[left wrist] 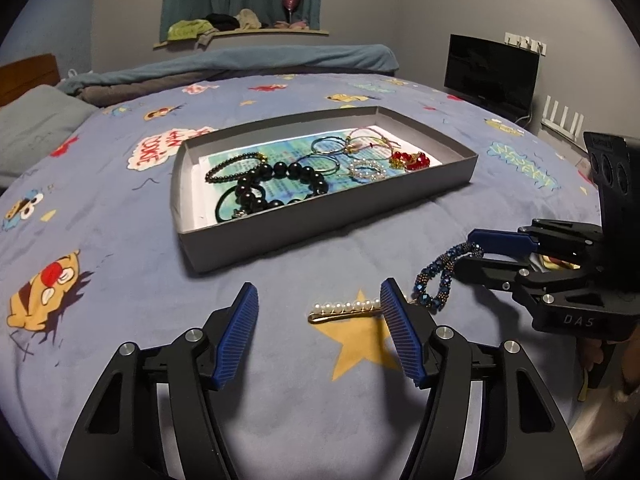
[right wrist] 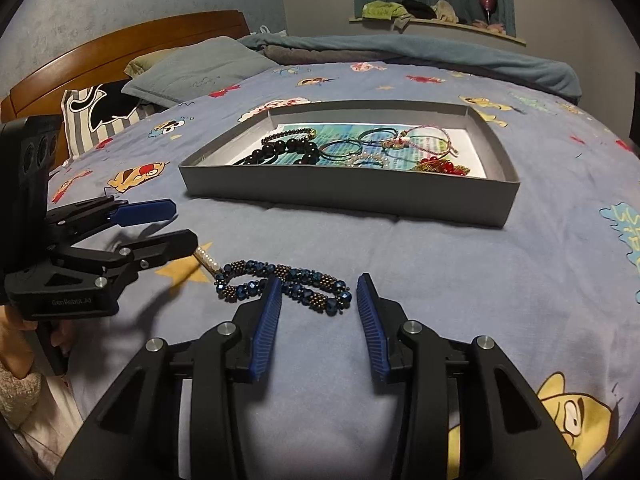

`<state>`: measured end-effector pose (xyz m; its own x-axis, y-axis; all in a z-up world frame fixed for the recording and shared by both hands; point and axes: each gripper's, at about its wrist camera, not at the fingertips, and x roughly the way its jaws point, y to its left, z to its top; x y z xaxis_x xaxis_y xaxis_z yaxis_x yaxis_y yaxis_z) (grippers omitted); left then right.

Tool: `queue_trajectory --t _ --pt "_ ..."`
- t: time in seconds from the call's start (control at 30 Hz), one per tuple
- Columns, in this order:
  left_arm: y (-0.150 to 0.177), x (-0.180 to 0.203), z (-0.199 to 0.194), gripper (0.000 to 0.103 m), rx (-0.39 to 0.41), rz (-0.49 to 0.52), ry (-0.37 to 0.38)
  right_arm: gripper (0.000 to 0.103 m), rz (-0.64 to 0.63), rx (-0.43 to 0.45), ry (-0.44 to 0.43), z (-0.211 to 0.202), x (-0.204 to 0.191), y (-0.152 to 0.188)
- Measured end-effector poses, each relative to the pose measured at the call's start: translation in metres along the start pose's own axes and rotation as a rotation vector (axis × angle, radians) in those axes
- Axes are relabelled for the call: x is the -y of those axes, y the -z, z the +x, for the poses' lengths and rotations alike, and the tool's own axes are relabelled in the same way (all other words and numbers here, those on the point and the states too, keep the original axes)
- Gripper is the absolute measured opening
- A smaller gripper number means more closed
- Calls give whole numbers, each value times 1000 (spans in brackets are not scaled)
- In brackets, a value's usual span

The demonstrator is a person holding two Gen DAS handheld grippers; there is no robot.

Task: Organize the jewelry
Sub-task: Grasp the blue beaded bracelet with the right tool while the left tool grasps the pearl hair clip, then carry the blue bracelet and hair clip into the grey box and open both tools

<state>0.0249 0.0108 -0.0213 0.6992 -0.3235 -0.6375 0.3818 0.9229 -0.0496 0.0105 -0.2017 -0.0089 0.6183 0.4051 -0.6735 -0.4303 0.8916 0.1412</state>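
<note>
Right wrist view: grey tray (right wrist: 348,194) mid-frame holds bracelets; blue beaded bracelet (right wrist: 286,286) on bed between wide-open right gripper (right wrist: 318,300) fingers, ungripped. Left gripper (left wrist: 318,304) fingers also open, empty.

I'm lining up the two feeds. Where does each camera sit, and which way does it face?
Left wrist: sits behind the open left tongs, low over the bed, facing the pearl clip and tray; the right tongs enter from the right.
Right wrist: sits behind the open right tongs, facing the blue bracelet and tray; the left tongs and a hand show at left.
Shared: tray, bracelet, clip, each other's tongs.
</note>
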Motion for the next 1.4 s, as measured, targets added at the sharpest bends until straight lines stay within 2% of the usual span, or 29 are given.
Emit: queue_trajectory --t 0.17,0.23,0.43,0.57,0.7,0.83,0.9,0.93,1.0,1.27,1.4 --pt "-1 3 2 65 1 9 3 18 26 -8 -18 0 4 0" --pt "-1 4 0 65 9 16 11 15 42 -5 -22 -2 7 0" --pt "-3 22 -2 65 51 109 29 14 72 16 31 -14 15 0" --pt "1 37 8 65 8 190 33 14 91 16 34 -15 19 1" --pt "7 41 10 57 -30 213 40 14 71 18 48 -16 18 2" --pt "11 40 10 41 -45 227 26 14 68 18 49 -16 19 2" --pt "10 39 11 27 -56 223 23 14 66 20 49 -17 18 3" --pt "10 38 10 24 -57 221 26 14 63 22 50 -17 18 2" --pt "10 38 8 8 -54 224 26 14 61 28 48 -18 18 2" --pt "3 40 -13 6 6 187 68 14 70 104 -13 -39 16 -5" --pt "-4 33 -20 6 19 162 62 14 68 132 -22 -46 11 -17"
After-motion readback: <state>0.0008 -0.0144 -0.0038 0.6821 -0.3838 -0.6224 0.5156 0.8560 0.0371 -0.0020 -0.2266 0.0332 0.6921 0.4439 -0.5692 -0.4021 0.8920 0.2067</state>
